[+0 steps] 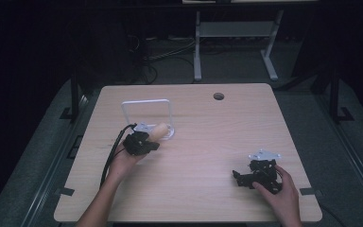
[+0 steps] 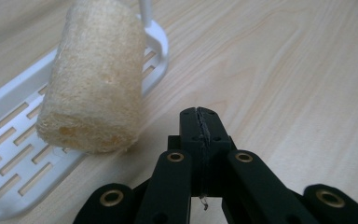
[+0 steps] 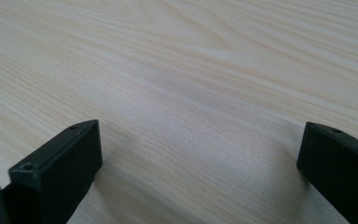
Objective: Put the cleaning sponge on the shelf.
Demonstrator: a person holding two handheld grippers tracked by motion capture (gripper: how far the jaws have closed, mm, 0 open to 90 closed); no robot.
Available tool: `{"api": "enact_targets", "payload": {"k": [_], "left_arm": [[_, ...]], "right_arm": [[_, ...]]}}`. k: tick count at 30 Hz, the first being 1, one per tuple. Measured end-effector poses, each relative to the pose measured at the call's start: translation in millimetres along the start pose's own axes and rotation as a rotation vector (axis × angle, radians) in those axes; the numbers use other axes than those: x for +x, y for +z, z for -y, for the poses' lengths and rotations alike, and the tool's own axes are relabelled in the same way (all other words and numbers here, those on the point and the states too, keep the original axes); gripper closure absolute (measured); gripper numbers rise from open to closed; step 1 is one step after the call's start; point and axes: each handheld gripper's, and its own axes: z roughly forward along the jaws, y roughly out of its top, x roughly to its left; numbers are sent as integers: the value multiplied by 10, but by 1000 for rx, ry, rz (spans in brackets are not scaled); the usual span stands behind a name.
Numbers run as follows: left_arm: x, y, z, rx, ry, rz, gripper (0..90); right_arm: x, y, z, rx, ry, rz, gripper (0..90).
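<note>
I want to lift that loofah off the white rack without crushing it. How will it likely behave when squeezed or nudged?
The loofah looks fibrous and porous, so it is probably light and gives somewhat under pressure. Its rough surface should resist slipping. It lies on its rounded side on the slotted white rack, so a sideways nudge might roll it. The left tool is shut beside it, not touching it.

Dim high view, dark surroundings (grainy), gripper views bright, soft shadows, sharp
</note>
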Motion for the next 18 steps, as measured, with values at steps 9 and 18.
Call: {"api": "enact_targets", "payload": {"k": [9, 18], "left_arm": [[80, 80, 45, 8, -23, -36, 893], [179, 32, 84, -1, -46, -87, 893]], "right_arm": [[-1, 0, 0, 0, -2, 0, 0], [0, 0, 0, 0, 0, 0, 0]]}}
